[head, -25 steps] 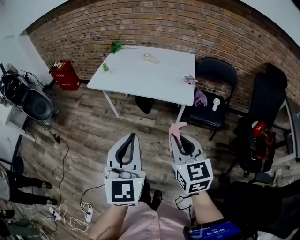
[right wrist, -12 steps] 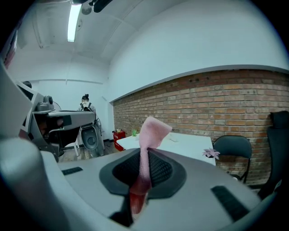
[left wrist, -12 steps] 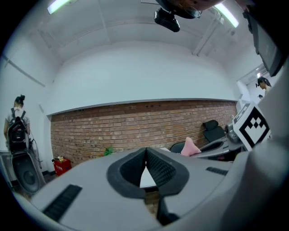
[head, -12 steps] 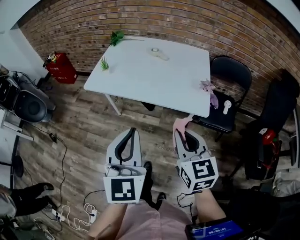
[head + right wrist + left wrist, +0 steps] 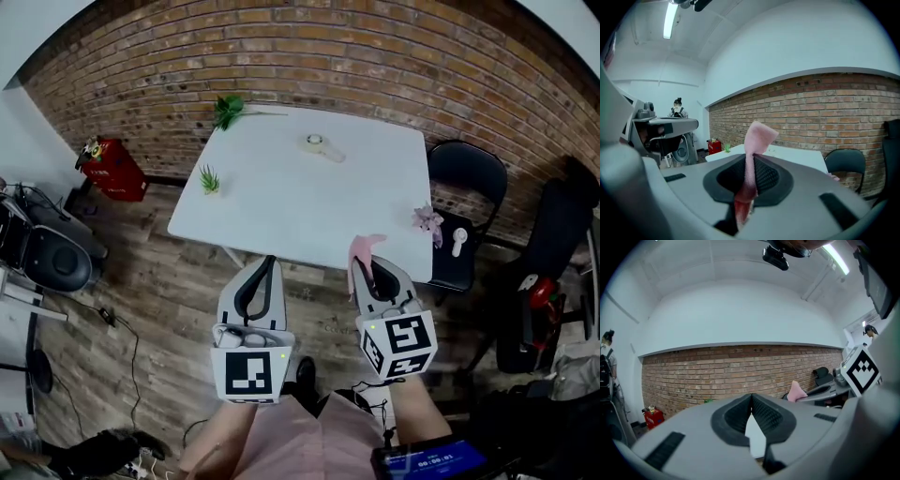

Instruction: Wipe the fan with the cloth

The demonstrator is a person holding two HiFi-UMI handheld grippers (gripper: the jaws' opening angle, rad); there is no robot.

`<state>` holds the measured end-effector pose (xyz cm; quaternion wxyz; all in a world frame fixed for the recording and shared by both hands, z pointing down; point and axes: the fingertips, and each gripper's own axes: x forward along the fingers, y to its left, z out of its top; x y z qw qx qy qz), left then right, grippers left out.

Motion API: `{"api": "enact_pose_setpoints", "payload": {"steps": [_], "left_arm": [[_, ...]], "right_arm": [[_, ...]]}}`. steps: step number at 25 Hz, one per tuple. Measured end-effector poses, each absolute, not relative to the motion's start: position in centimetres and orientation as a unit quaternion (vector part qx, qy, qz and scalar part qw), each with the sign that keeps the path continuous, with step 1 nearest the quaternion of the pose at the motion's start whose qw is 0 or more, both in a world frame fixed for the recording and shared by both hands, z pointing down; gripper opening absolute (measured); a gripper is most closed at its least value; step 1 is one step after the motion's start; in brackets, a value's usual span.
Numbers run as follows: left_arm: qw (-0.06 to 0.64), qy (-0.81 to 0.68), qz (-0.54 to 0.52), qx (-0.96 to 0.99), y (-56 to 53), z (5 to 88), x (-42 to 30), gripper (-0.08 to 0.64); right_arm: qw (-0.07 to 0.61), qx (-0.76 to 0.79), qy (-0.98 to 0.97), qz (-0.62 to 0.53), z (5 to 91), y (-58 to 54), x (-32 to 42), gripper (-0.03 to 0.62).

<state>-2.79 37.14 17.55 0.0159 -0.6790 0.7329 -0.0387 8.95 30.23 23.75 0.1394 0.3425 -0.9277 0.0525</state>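
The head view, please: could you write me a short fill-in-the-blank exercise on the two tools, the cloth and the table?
The right tool is shut on a ____ cloth.
The left tool is shut and holds ____.
The white table stands in front of a ____ wall.
Missing words: pink; nothing; brick.

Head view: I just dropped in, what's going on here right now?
A person holds tongs in each hand and stands just short of the white table. The right tongs are shut on a pink cloth, which sticks up past their tips. The left tongs are shut and empty. What looks like a small white handheld fan lies near the table's far edge, well away from both tongs. No wiping has begun.
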Motion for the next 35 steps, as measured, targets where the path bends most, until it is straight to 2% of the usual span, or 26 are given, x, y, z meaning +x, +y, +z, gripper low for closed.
{"api": "enact_pose_setpoints", "payload": {"steps": [18,29,35], "left_arm": [[-0.013,0.701,-0.062,-0.710,27.6,21.1,-4.4,0.012],[-0.029,0.710,-0.115,-0.694,15.4,24.1,-7.1,0.012],[-0.012,0.727,-0.120,-0.676,9.5,22.3,-9.3,0.012]], "right_arm": [[0.147,0.380,-0.910,0.075,25.4,21.5,8.7,0.034],[0.161,0.362,-0.911,0.118,29.5,9.1,6.9,0.034],[0.154,0.349,-0.918,0.109,28.6,2.2,5.2,0.034]]}}
